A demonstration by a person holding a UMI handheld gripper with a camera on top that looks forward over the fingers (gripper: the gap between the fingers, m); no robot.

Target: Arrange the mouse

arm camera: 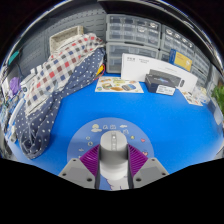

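Hand-held gripper (113, 172) clenched on mouse (113, 156) above blue surface (150, 115). Risk: smooth rounded shell could slip from purple pads (90, 161) during placement.

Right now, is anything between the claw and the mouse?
No. The grey mouse already sits between the claw fingers, on a round white mat on the blue table; nothing visible blocks it.
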